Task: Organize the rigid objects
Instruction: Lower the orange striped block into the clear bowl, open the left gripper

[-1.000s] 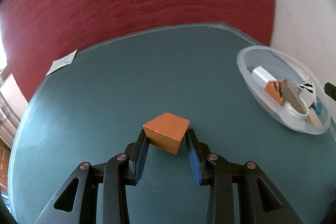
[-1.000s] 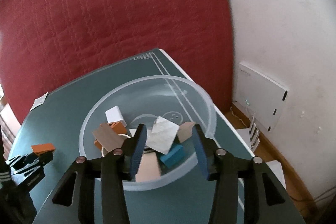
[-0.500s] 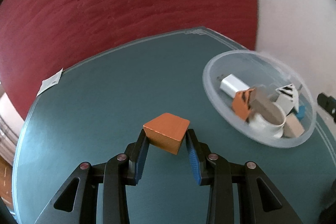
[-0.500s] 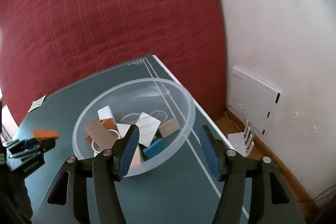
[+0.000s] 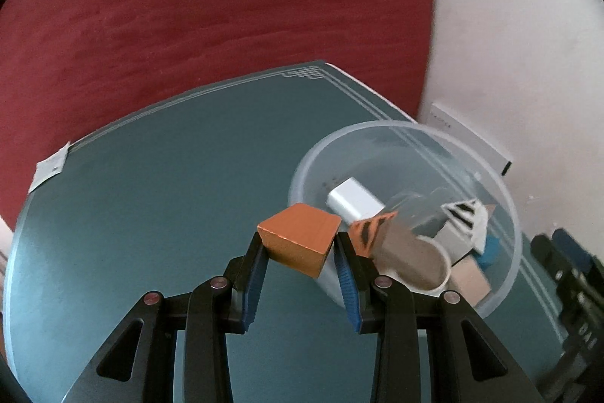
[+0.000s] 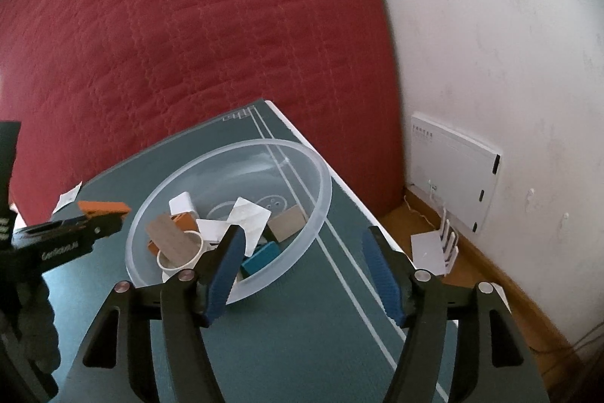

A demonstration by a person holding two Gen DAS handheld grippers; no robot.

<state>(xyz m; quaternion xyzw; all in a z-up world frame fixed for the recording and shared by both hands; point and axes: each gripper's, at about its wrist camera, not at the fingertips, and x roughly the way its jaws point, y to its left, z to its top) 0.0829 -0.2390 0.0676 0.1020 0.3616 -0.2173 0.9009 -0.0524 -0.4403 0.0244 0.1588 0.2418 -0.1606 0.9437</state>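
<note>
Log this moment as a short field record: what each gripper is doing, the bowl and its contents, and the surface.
left gripper: shut on orange block, held beside the bowl's rim
right gripper: open, empty, near the bowl's front edge
bowl: clear plastic, on the table's right part
bowl contents: white charger, blue block, tan block, white ring, other pieces
table: teal mat with pale border lines

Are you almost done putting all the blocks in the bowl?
Nearly! Several pieces already lie in the clear bowl, like the blue block and white charger. The left gripper holds the orange block beside the rim, not yet dropped in. The right gripper is open, holding nothing. No other loose blocks show on the table.
</note>
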